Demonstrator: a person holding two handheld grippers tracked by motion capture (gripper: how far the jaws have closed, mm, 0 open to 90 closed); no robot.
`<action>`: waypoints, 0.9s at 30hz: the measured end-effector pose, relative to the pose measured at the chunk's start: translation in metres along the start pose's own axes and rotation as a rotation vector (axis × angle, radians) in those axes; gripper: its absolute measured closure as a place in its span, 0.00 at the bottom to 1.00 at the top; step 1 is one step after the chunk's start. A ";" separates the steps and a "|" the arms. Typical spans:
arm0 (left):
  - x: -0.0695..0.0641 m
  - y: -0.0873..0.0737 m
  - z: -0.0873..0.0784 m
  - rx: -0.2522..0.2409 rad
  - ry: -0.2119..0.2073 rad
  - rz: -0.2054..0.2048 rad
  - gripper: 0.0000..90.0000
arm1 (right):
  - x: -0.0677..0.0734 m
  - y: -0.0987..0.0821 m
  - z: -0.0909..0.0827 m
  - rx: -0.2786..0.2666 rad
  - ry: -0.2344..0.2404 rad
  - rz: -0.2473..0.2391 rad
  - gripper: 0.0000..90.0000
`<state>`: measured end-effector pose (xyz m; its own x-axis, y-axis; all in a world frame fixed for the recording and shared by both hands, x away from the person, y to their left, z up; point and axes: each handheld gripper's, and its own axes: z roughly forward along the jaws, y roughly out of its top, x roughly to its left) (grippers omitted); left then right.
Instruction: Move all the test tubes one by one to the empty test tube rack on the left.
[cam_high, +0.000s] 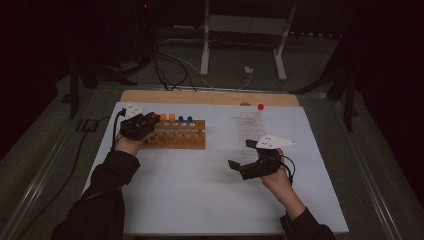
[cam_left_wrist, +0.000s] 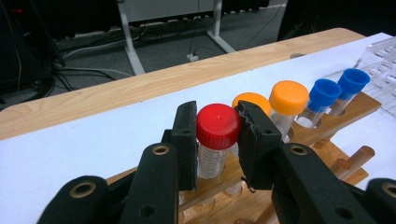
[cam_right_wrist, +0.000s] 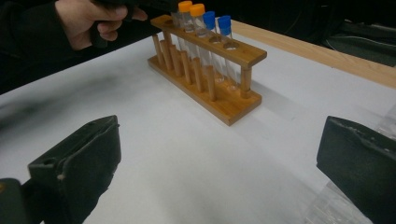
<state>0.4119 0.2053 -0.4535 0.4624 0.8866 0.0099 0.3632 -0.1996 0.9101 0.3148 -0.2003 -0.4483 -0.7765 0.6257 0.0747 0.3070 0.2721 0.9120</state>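
between left fingers (cam_left_wrist: 187, 140) — red-capped tube (cam_left_wrist: 217, 126)

Rack (cam_left_wrist: 348, 109): you see pale varnished wood, smooth, with round dowel posts.
Red cap (cam_left_wrist: 217, 125): matt plastic, finely ridged at your grip.
Tube (cam_left_wrist: 211, 161): clear plastic, printed marks.
Fingers (cam_left_wrist: 187, 140): matt black, with rough pads.
Bench (cam_left_wrist: 70, 149): smooth white sheet over a light wood edge.
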 end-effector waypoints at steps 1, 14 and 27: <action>0.000 0.000 -0.001 0.004 -0.004 -0.006 0.79 | 0.000 0.000 0.000 -0.002 0.001 0.001 0.00; -0.008 0.009 -0.029 -0.022 -0.056 0.028 0.27 | -0.006 0.006 -0.010 -0.039 -0.022 0.007 0.00; -0.030 -0.005 -0.069 -0.024 -0.214 0.088 0.07 | -0.044 0.013 -0.034 -0.113 -0.105 0.047 0.00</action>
<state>0.3406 0.2088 -0.4294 0.6533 0.7571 0.0035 0.2958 -0.2594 0.9194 0.3342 -0.2485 -0.4261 -0.6992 0.7104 0.0809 0.2731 0.1608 0.9484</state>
